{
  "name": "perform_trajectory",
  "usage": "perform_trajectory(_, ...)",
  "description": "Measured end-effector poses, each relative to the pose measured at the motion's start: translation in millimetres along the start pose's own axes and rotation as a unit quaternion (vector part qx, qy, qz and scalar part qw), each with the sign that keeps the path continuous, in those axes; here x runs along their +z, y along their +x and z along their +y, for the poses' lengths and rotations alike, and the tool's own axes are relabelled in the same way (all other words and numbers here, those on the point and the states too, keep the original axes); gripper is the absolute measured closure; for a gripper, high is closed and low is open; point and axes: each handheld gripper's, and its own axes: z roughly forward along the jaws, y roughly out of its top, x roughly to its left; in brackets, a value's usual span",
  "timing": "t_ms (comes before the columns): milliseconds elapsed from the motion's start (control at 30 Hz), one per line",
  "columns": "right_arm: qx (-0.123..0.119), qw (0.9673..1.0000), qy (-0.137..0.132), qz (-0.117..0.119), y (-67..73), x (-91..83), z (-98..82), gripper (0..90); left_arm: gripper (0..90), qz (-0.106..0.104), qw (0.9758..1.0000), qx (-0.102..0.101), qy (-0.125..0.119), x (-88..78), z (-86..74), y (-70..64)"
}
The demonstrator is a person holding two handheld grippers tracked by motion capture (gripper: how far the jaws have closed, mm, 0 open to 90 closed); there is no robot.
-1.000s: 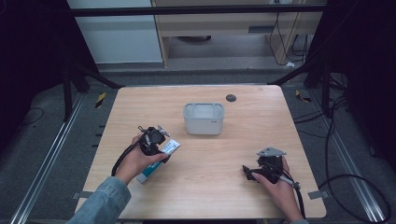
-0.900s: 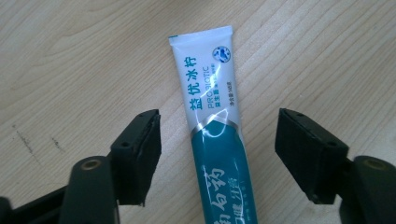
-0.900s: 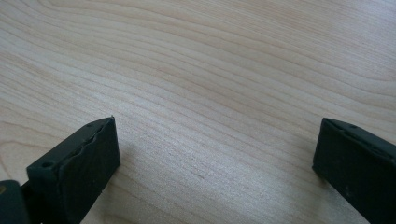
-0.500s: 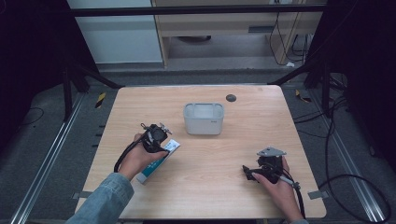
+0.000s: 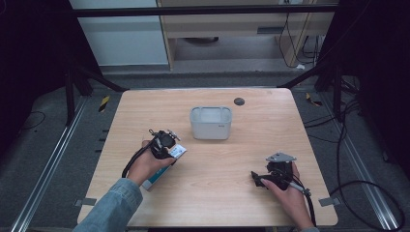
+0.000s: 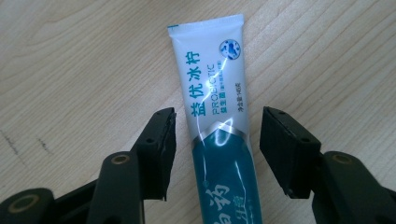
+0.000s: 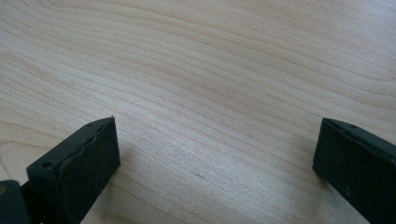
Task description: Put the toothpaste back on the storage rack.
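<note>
Left tongs (image 6: 215, 140): over the table's (image 5: 232, 159) left half, jaws just closing in, now partly open on either side of the toothpaste tube (image 6: 219, 140), a gap on each side, pads not pressing.
Toothpaste tube: flat on the table, left of middle, crimped end pointing away toward the bin (image 5: 211, 123).
Right tongs (image 7: 215, 158): low over bare wood near the front right corner, jaws wide apart, nothing between them.
Bin: middle of the table, toward the far edge.

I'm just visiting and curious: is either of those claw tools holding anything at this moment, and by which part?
Nothing is gripped. The left gripper straddles the toothpaste tube mid-length, gaps at both pads. The right gripper stands open over the bare table.
</note>
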Motion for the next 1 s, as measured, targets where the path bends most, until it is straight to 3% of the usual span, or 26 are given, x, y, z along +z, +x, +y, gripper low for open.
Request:
perform_trajectory(400,0.000,1.0000,0.000,0.000,-0.1,0.0,0.0,0.8,47.9,-0.008,0.9998,-0.017,0.012,10.5,-0.3,3.8)
perform_trajectory(1000,0.000,1.0000,0.000,0.000,0.0,0.0,0.0,0.8,54.5,-0.024,0.9994,-0.017,0.020,15.3,-0.6,5.0)
